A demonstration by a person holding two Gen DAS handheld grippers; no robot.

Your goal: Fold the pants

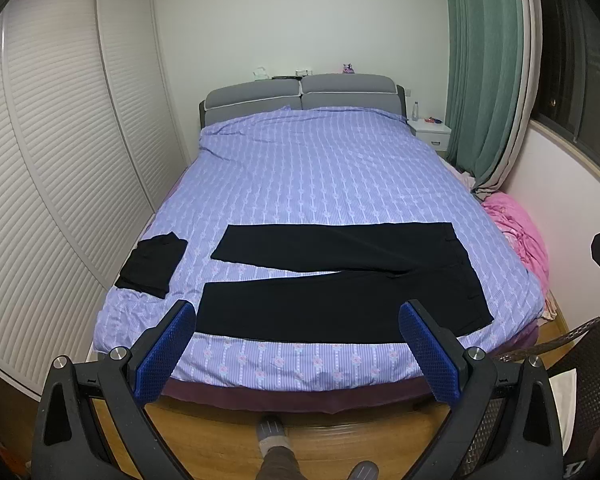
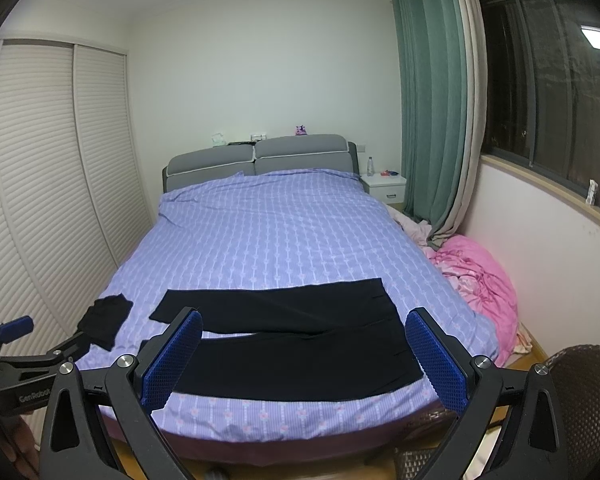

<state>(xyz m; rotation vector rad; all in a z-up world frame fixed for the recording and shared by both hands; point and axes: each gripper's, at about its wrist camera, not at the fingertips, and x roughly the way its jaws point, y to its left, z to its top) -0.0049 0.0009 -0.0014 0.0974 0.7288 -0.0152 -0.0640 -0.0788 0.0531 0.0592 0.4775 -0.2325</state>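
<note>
Black pants (image 1: 340, 280) lie flat across the near end of the bed (image 1: 320, 168), waist to the right, both legs spread to the left with a narrow gap between them. They also show in the right wrist view (image 2: 292, 344). My left gripper (image 1: 298, 312) is open and empty, held above the floor in front of the bed's foot. My right gripper (image 2: 304, 320) is open and empty, also short of the bed. The left gripper shows at the left edge of the right wrist view (image 2: 28, 344).
A folded black garment (image 1: 152, 264) lies on the bed's near left corner. Louvred wardrobe doors (image 1: 60, 160) run along the left. A pink quilt (image 1: 516, 232) is heaped right of the bed. A wicker chair (image 1: 572, 360) stands at the right foot. A white nightstand (image 1: 432, 130) stands far right.
</note>
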